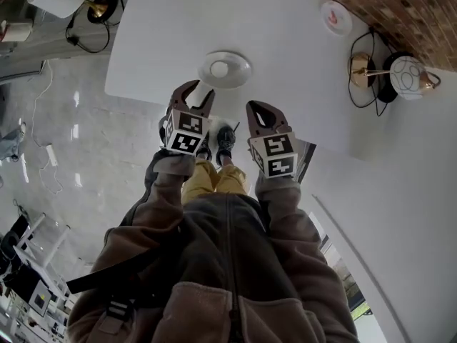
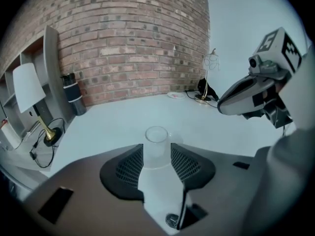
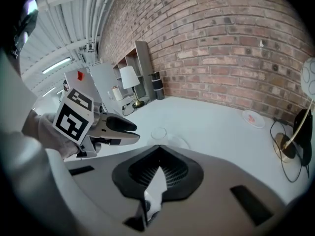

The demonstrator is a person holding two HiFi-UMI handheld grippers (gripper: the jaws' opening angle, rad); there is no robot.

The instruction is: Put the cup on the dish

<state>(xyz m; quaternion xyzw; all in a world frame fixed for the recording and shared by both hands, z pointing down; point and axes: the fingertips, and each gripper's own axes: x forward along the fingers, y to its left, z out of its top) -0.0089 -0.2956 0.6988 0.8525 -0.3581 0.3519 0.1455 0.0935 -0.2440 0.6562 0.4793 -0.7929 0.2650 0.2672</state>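
Fingers (image 2: 123, 167) on the left gripper (image 1: 200, 90) stand apart, gripping nothing; the clear cup (image 1: 219, 68) sits upright on the white dish (image 1: 239, 76) just beyond. Right gripper (image 3: 158, 149) is pinched closed, empty.

- cup (image 2: 156, 144): clear, smooth, glassy.
- dish (image 1: 241, 71): white, glossy, ceramic-looking.
- table (image 1: 285, 41): white, matt, smooth.
- wall (image 2: 138, 43), upper frame: rough red brick.
- sleeve (image 1: 293, 227), lower centre: brown fleecy cloth.
- floor (image 1: 71, 141), left: polished, marble-like stone.
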